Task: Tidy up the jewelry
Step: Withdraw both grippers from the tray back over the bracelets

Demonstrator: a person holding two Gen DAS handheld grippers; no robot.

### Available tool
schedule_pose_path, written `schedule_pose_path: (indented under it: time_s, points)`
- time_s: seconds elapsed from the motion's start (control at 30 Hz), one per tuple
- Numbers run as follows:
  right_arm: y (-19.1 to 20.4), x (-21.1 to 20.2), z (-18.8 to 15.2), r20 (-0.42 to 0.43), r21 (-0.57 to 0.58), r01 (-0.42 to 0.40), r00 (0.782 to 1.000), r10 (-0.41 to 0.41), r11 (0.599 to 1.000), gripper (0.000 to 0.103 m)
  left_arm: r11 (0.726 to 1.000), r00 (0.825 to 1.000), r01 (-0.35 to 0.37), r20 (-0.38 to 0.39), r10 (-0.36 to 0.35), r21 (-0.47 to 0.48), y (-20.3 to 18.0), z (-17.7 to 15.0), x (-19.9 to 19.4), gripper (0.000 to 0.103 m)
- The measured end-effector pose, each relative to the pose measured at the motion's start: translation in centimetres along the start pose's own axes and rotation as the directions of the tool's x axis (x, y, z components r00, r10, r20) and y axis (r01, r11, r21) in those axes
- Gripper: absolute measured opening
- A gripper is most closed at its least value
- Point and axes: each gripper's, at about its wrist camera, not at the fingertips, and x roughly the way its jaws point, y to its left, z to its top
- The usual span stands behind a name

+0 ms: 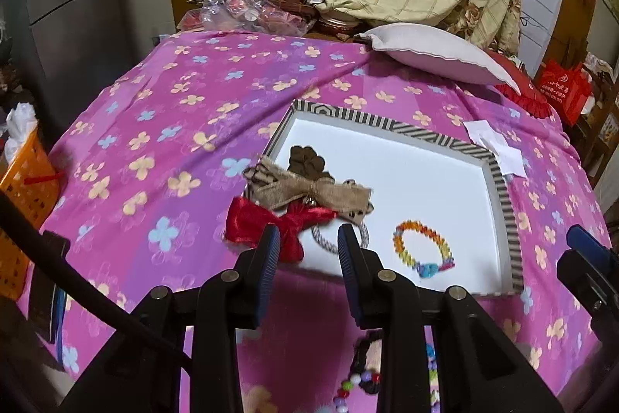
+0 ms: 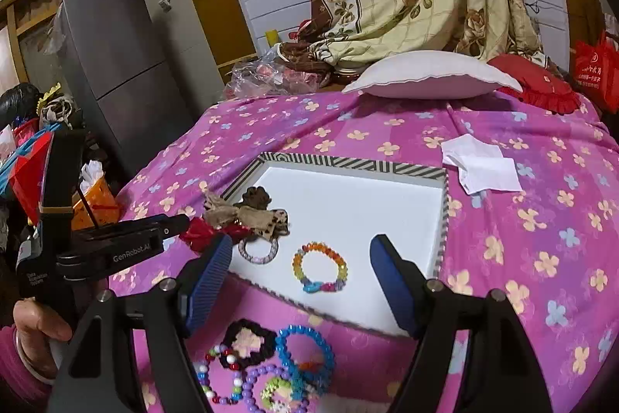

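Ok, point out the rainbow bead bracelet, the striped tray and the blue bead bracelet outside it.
rainbow bead bracelet (image 2: 320, 268): right wrist view, on its lower beads.
striped tray (image 1: 387, 124): left wrist view, on its far rim.
blue bead bracelet (image 2: 284, 343): right wrist view, on its left arc.

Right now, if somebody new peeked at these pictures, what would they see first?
Probably the bright pink flowered bedspread covering the whole bed. Then the white striped-rim tray in the middle, with a rainbow bead bracelet inside and a red bow hanging over its left edge. More colourful bracelets wait in a pile on the bedspread, just in front of the tray.
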Motion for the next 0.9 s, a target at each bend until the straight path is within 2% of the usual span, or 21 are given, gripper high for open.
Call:
schedule_pose_path:
  time_s: [0.2,0.37,0.9]
  points:
    - [0.9,-1.8,-1.6,0.031,-0.046,0.014,0.999,-0.012,0.999,0.077,1.0,1.0,-0.01,0.002,0.01,-0.002,0.2,-1.6,-1.2,0.052]
    - [0.6,-2.5,-2.8,0.007,-0.013,0.001,1.0,-0.001,1.0,0.081,1.0,1.0,-0.01,0.003,0.01,-0.01,0.3,-2.8,-2.2,0.052]
    - [0.9,-5.1,-5.7,-0.073,-0.025,0.061,0.995,-0.062,0.998,0.084,0.999,0.999,-0.043,-0.004,0.043,-0.009,0.1,-6.6,-4.4,0.052]
